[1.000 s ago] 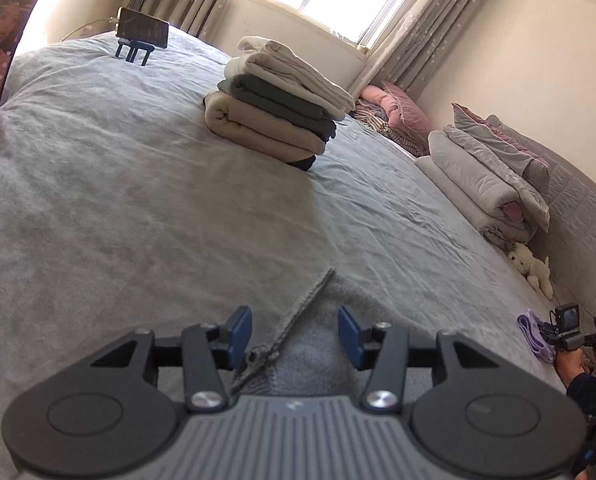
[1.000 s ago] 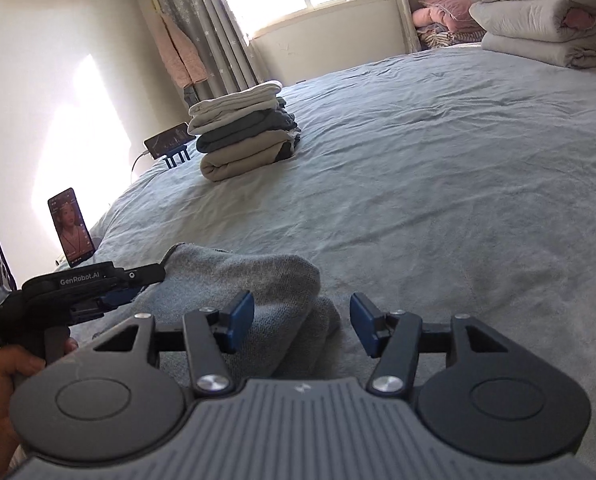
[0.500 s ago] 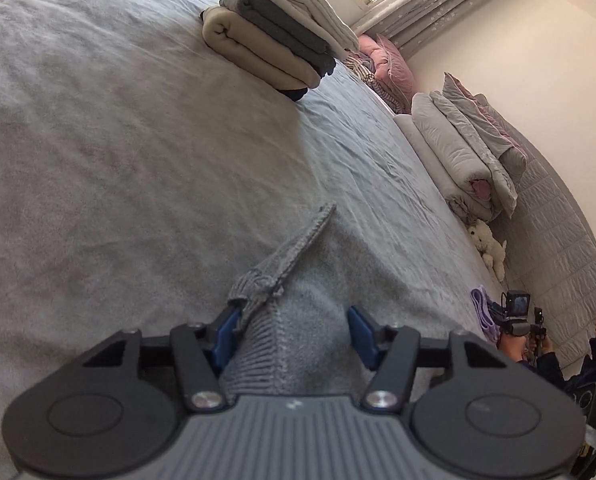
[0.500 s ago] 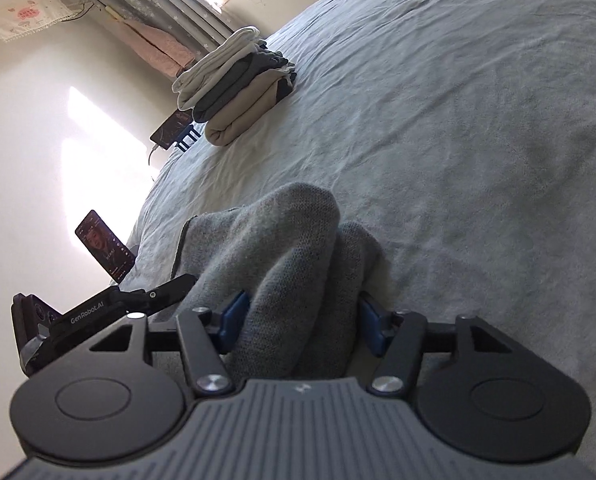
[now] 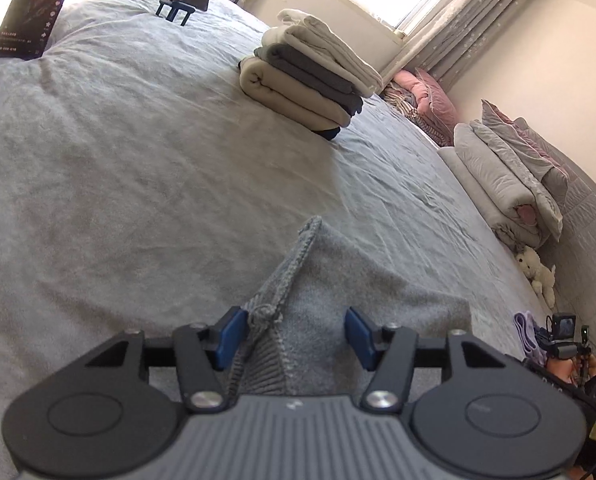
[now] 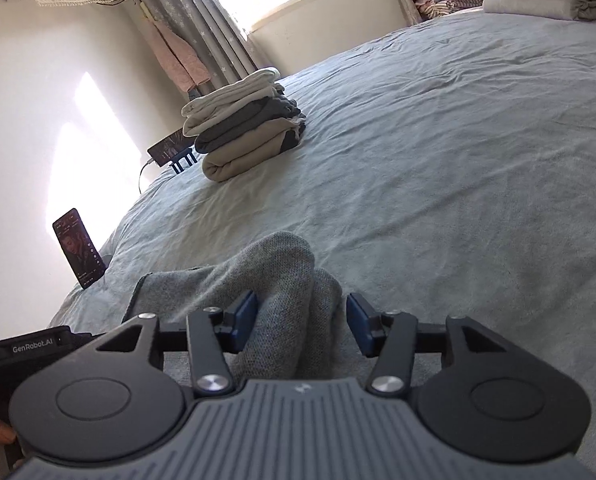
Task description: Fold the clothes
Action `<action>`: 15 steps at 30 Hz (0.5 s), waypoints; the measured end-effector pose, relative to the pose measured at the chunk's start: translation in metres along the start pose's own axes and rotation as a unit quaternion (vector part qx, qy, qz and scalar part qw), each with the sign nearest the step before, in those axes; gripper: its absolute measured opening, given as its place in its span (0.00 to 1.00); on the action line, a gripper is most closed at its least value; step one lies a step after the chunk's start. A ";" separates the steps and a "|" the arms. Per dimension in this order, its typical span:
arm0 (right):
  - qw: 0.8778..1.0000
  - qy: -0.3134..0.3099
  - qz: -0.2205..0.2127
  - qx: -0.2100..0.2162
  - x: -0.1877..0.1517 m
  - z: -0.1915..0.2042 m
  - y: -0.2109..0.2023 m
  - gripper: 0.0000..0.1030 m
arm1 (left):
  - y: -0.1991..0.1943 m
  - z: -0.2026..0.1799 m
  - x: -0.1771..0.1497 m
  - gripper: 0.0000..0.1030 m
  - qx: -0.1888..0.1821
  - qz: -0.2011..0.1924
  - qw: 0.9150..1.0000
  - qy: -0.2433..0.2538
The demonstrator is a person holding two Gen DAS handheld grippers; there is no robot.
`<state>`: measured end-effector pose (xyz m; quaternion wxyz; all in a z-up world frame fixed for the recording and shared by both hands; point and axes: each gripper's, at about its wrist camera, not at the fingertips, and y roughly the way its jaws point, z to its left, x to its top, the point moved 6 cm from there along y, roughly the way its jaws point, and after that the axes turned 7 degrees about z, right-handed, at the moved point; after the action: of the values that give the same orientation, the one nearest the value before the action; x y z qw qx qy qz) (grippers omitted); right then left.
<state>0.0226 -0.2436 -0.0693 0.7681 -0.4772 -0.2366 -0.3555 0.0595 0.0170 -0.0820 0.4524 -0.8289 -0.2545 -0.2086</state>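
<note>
**Both grippers straddle the grey knit at the near edge of the bed**

The grey knitted garment (image 5: 362,292) lies bunched on the bed (image 5: 137,184), close to the person, with plenty of bare sheet beyond it. That open stretch is likely where it will be spread and folded.

The left gripper (image 5: 293,334) sits over a ribbed hem and a knotted cord; its jaws have just been opening. The left pad is just beside the knot, while the right pad stands clear of the cloth, so the jaws look open around the fabric and not clamped on it. The right gripper (image 6: 302,322) straddles a rounded hump of the same knit. Its jaws have also just been opening, with the left pad against the fabric and a visible gap at the right pad. Both seem placed at opposite ends of the garment so it can be lifted and stretched flat, in my judgement.

A stack of folded clothes (image 5: 310,80) rests at the far side of the bed, probably finished pieces kept out of the working area. Two phones (image 6: 79,248) stand propped at the far left edge.

The garment's full outline is hidden beneath both gripper bodies, so I cannot tell what kind of garment it is. Whether either left pad truly presses the cloth is hard to make out.
</note>
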 end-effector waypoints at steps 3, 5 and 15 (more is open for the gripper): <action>0.996 -0.049 -0.066 -0.024 0.007 0.015 -0.018 0.52 | -0.014 -0.011 0.013 0.50 0.011 -0.064 0.997 0.034; 0.991 -0.087 -0.097 -0.030 0.009 0.028 -0.021 0.52 | -0.016 -0.021 0.017 0.35 -0.004 -0.086 0.994 0.064; 0.966 -0.233 -0.057 -0.092 -0.013 0.052 0.034 0.45 | 0.039 -0.036 0.008 0.16 0.027 -0.054 0.981 0.185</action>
<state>0.0388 -0.1826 -0.0751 0.6230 -0.6010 -0.4025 -0.2977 0.0850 -0.0302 -0.0843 0.5016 -0.7488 -0.2161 -0.3756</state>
